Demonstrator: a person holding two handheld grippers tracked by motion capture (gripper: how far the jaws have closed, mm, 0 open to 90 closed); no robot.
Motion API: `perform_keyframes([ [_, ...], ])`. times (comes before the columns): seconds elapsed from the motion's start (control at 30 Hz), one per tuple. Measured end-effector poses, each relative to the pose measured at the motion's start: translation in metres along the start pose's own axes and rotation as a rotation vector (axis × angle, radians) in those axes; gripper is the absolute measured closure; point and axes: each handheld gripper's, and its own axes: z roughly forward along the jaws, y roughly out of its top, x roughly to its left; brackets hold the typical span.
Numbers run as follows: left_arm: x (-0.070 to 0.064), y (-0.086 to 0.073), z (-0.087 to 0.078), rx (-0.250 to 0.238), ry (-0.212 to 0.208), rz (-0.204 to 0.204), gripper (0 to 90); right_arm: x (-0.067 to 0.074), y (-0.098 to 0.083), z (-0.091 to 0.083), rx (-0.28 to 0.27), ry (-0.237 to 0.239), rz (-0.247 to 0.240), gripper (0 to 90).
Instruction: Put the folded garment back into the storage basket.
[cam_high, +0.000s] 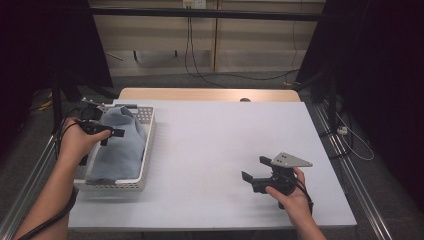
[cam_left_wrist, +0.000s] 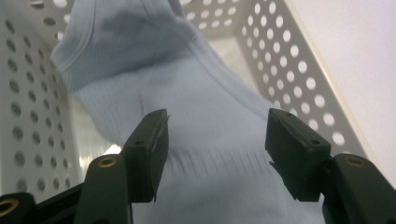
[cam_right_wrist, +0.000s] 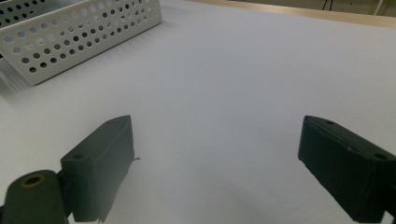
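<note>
A light blue ribbed garment (cam_high: 120, 147) lies heaped in a white perforated basket (cam_high: 148, 150) at the table's left side. My left gripper (cam_high: 114, 136) hovers over the heap. In the left gripper view its jaws (cam_left_wrist: 215, 135) stand apart just above the blue garment (cam_left_wrist: 187, 79), and the pads press on nothing; the basket wall (cam_left_wrist: 289, 56) rises on both sides. My right gripper (cam_high: 255, 168) rests low over the bare white tabletop at the front right. It is open, with nothing between its jaws (cam_right_wrist: 215, 154).
The white table surface (cam_high: 215, 135) stretches between basket and right hand. In the right gripper view the basket's long side (cam_right_wrist: 79, 32) sits at the upper left. Metal rails (cam_high: 350, 175) flank the table, and cables (cam_high: 200, 75) lie on the floor behind.
</note>
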Motion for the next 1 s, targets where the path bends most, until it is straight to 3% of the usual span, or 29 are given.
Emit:
perform_keyframes([
  [0.13,0.0,0.005,0.012,-0.007,-0.004,-0.006,44.3,0.0,0.001,0.0,-0.002,0.0,-0.003,9.9],
  [0.33,0.003,0.011,0.024,-0.015,0.028,0.006,48.5,-0.001,0.002,-0.002,-0.005,-0.002,-0.002,9.9],
  [0.4,0.004,0.012,0.027,-0.024,0.021,-0.014,54.4,-0.001,0.001,-0.002,-0.006,-0.001,-0.002,9.9],
  [0.57,0.008,0.015,0.036,-0.031,0.051,-0.044,67.8,-0.002,0.001,-0.003,-0.006,-0.003,-0.001,9.9],
  [0.67,0.01,0.017,0.04,-0.025,0.075,-0.027,72.0,-0.002,0.002,-0.003,-0.007,-0.002,-0.001,9.9],
  [1.0,0.009,0.024,0.052,-0.019,0.095,-0.039,86.3,-0.002,0.001,-0.001,-0.002,0.0,-0.003,9.9],
])
